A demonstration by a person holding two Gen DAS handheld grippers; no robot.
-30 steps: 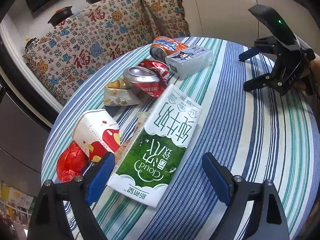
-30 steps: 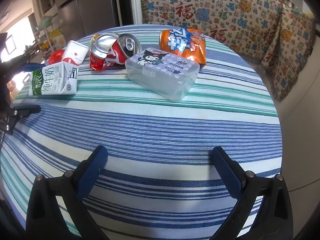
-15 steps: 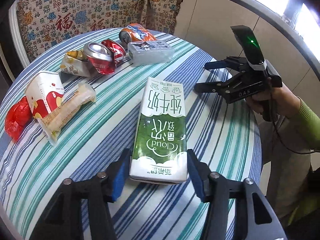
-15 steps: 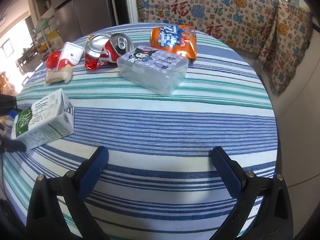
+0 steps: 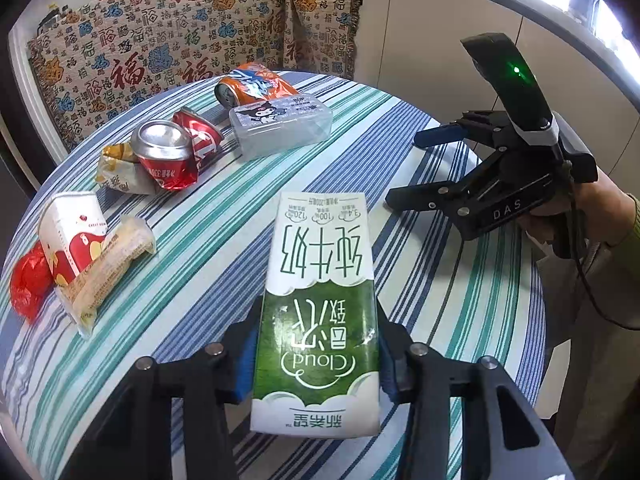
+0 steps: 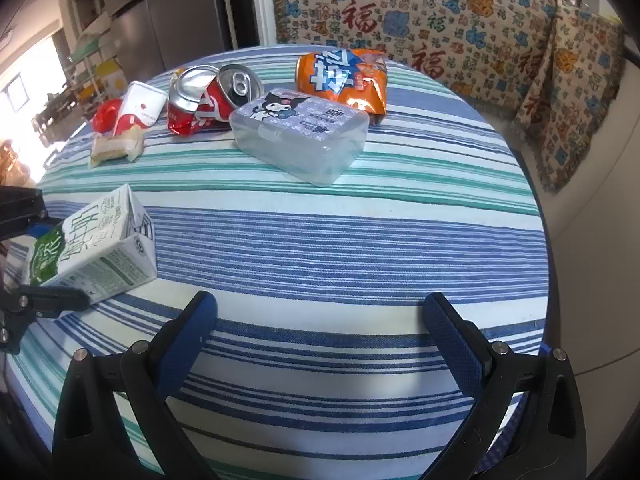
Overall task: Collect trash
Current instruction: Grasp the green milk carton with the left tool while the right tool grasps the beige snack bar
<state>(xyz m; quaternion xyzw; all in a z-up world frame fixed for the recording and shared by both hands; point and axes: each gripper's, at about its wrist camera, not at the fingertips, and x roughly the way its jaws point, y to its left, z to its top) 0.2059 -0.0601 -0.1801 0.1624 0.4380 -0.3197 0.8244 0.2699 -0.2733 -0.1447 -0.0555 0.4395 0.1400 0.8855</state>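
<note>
My left gripper (image 5: 316, 354) is shut on a green and white milk carton (image 5: 320, 300) and holds it over the round striped table (image 5: 224, 240). The carton also shows in the right wrist view (image 6: 92, 248), low at the table's left side. My right gripper (image 6: 320, 336) is open and empty over the table's near edge; it shows in the left wrist view (image 5: 424, 168) at the right. More trash lies on the far side: crushed red cans (image 5: 176, 152), an orange can (image 5: 252, 84), a red and white box (image 5: 74, 236), a snack wrapper (image 5: 108, 268).
A clear plastic box with a cartoon lid (image 6: 300, 136) lies in the middle of the far side. A red crumpled wrapper (image 5: 28, 284) sits at the left edge. A patterned sofa (image 6: 440, 16) stands behind the table and steel cabinets (image 6: 172, 12) at the far left.
My left gripper closed on the milk carton, lifted it and drew it away from the other trash toward the near side. A snack wrapper that lay under it is uncovered. My right gripper stayed open.
</note>
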